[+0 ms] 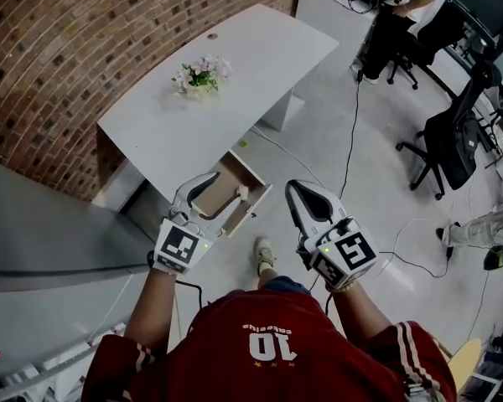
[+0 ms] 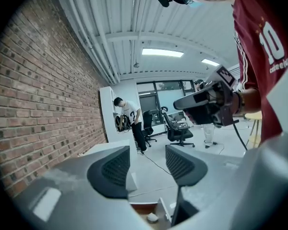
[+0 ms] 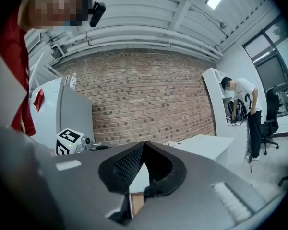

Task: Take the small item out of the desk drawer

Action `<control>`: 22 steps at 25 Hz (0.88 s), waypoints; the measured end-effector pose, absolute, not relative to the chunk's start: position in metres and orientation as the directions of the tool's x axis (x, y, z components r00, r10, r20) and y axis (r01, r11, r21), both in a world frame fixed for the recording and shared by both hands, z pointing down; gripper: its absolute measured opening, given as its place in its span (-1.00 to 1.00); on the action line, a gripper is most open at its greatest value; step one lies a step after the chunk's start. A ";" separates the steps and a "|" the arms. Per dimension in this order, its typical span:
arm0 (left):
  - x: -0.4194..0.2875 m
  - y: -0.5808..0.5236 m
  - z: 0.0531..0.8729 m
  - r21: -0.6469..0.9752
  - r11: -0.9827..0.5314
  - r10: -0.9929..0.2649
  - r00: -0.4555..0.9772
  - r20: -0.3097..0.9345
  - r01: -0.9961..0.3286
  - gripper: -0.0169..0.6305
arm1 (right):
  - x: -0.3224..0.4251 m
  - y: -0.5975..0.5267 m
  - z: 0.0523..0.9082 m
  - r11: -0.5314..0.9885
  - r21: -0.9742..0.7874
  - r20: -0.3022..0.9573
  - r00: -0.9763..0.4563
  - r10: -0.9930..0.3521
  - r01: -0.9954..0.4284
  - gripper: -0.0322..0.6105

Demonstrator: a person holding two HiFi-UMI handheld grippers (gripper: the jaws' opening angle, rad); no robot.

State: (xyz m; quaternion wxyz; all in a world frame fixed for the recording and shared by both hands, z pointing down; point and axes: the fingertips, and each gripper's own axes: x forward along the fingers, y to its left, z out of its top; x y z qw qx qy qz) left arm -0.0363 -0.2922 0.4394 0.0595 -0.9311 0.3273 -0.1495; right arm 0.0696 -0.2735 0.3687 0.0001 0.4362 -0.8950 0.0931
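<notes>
The left tool (image 1: 211,198), jaws apart and empty, hovers over the open drawer (image 1: 256,205) at the white table's (image 1: 226,82) front edge, with the small white item (image 1: 243,193) inside just beneath its tips and the right tool (image 1: 298,188) closed on nothing alongside.

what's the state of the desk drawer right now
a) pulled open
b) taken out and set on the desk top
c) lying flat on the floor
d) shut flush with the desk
a: in the head view the drawer juts out from under the white desk with its inside showing, and the left tongs are over it.
</notes>
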 end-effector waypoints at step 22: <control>-0.023 -0.342 0.698 -0.172 -0.889 -0.454 0.756 0.471 -0.425 -0.20 | 0.078 -0.342 0.501 0.590 -0.244 0.157 -0.632 -0.759 -0.769 -0.89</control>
